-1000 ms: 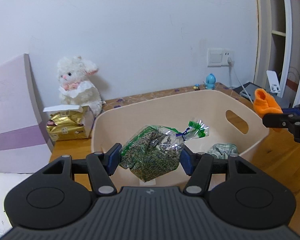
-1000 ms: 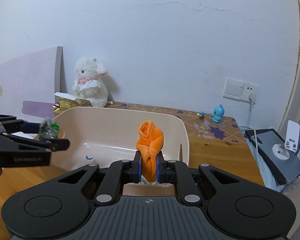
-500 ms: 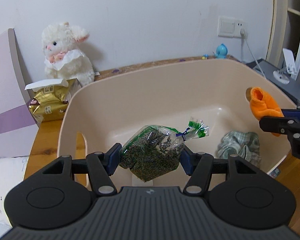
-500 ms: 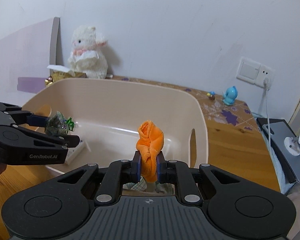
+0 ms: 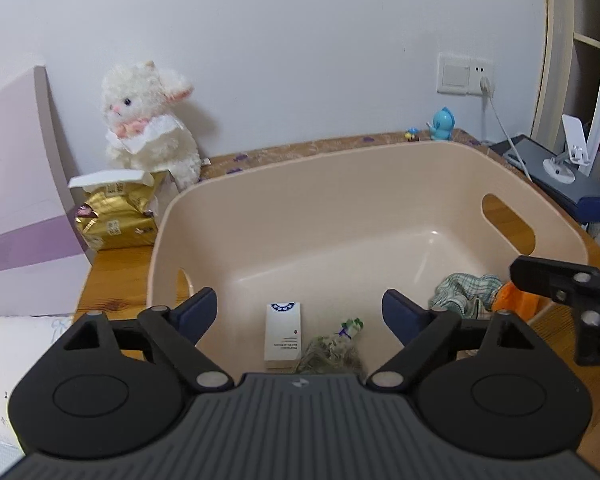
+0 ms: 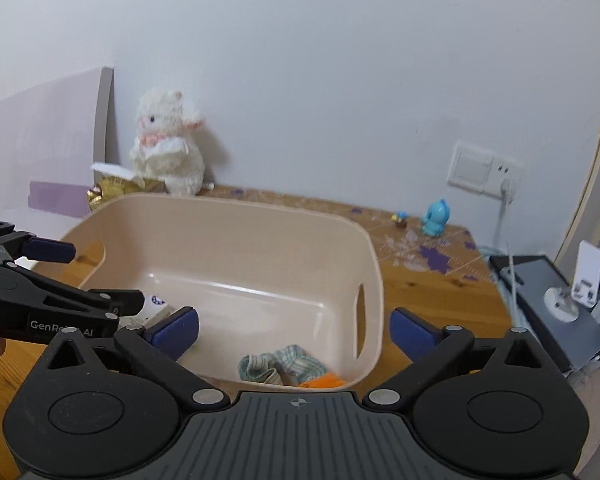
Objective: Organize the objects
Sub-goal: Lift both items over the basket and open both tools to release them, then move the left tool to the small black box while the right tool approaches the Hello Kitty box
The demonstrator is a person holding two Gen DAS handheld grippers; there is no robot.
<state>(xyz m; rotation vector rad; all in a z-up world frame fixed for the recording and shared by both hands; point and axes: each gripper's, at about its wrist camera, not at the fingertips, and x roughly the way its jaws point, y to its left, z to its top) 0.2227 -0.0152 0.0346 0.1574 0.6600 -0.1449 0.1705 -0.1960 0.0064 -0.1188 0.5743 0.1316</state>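
A beige plastic bin [image 5: 300, 184] [image 6: 228, 216] stands on the wooden desk. Inside lie a clear bag of dried green herbs [image 5: 332, 354], a white card box [image 5: 283, 334] [image 6: 156, 306], a green checked cloth [image 5: 466, 292] [image 6: 280, 368] and an orange cloth [image 5: 514, 302] [image 6: 324, 382]. My left gripper [image 5: 300, 312] is open and empty above the herb bag. My right gripper [image 6: 294, 330] is open and empty above the two cloths at the bin's right end.
A white plush rabbit [image 5: 148, 120] [image 6: 168, 144] and a gold packet [image 5: 116, 220] sit behind the bin by a lilac board [image 5: 16, 208]. A blue figurine [image 5: 442, 124] [image 6: 436, 218], wall socket with cable [image 5: 466, 76] and a tablet with phone stand [image 6: 560, 296] are at the right.
Both grippers opened. The herb bag dropped from the left gripper onto the bin floor; the orange cloth dropped from the right gripper beside the checked cloth.
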